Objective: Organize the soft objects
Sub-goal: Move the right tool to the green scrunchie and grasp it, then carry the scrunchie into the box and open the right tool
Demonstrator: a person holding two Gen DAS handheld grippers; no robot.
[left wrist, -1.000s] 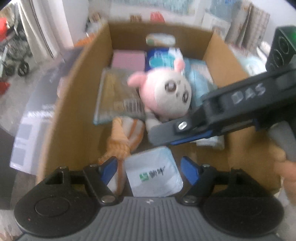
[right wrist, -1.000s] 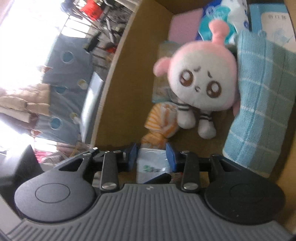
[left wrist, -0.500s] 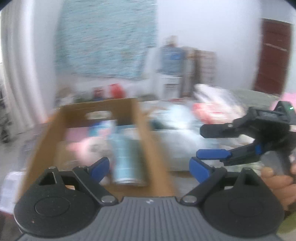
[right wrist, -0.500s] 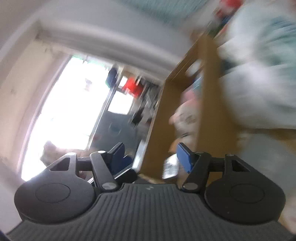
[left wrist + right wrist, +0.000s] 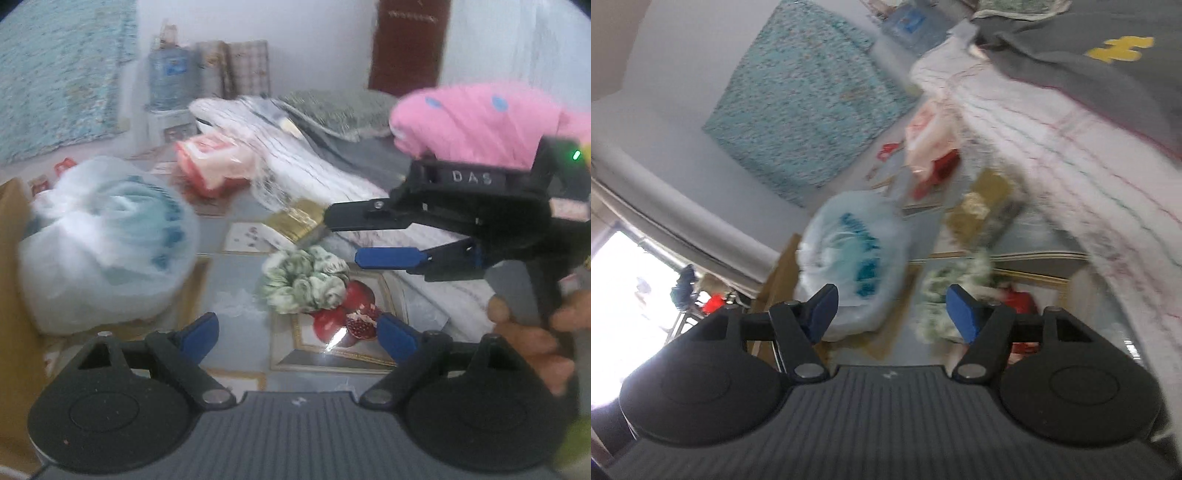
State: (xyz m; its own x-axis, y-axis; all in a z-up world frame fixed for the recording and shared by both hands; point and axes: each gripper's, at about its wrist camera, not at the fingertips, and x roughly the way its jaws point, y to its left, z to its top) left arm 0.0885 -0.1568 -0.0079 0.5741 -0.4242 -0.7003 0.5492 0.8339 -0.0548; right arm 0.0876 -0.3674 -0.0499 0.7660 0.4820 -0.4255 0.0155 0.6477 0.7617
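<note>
I see a tiled floor (image 5: 236, 284) with gold lines, and one tile has a picture of red fruit (image 5: 343, 317) on it. My left tool (image 5: 297, 330) hangs over that floor with its blue tips wide apart and nothing between them. A soft green and white scrunchie (image 5: 304, 278) lies on the floor just past those tips, next to the fruit picture. My right tool (image 5: 343, 236) comes in from the right, held by a hand (image 5: 532, 343). Its two tips are apart and grip nothing, and the lower one is just above the scrunchie.

A big white plastic bag (image 5: 103, 243) with blue print sits on the left, beside a cardboard edge (image 5: 11, 280). Farther back are a red and white packet (image 5: 214, 166), a white striped blanket (image 5: 306, 166) and a pink cloth (image 5: 476, 122). A blue speckled mat (image 5: 801, 96) leans on the white wall. A water bottle (image 5: 170, 77) and a dark red door (image 5: 410, 44) are at the back. The right view is blurry.
</note>
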